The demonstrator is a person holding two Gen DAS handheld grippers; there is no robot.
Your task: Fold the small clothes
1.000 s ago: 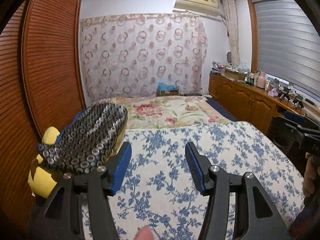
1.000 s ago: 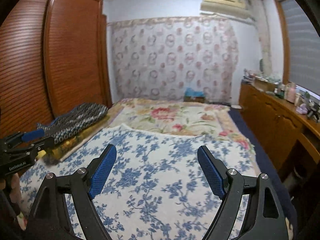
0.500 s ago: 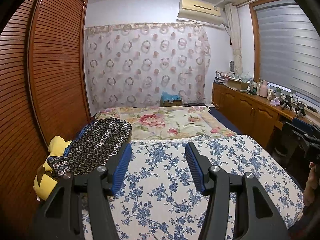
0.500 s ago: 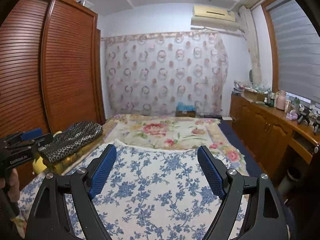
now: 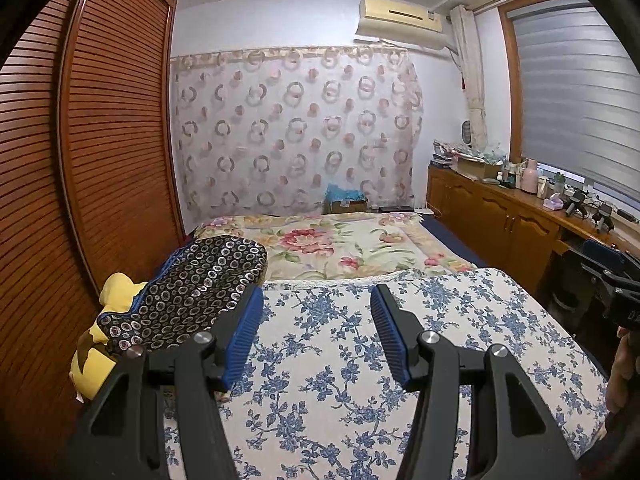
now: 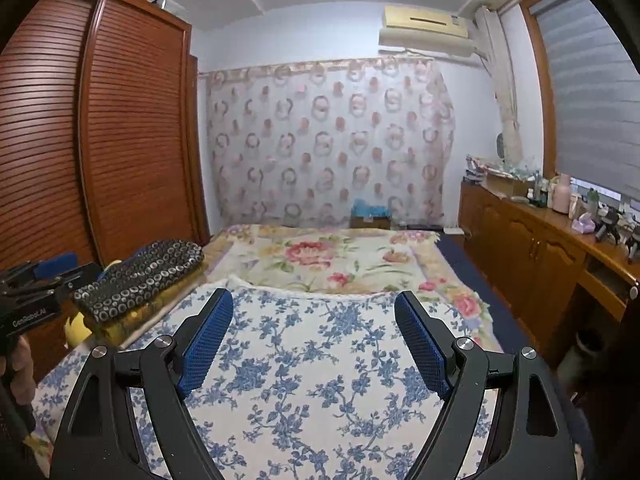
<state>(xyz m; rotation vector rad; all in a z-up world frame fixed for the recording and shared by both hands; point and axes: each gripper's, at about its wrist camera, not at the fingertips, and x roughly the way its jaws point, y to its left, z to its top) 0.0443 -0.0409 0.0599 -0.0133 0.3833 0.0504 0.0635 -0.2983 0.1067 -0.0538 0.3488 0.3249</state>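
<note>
A dark folded garment with a ring pattern lies on a yellow cushion at the left edge of the bed; it also shows in the right wrist view. My left gripper is open and empty, raised above the blue floral cloth, with the garment just left of its left finger. My right gripper is open and empty above the same cloth. The left gripper also shows at the left edge of the right wrist view.
A wooden slatted wardrobe stands close along the bed's left side. A flowered blanket covers the far half of the bed. A wooden cabinet with clutter on top runs along the right wall. A curtain hangs at the back.
Both grippers have tilted upward and drawn back, so more wall and ceiling show. The garment and cloth lie as before. Both grippers stay open.
</note>
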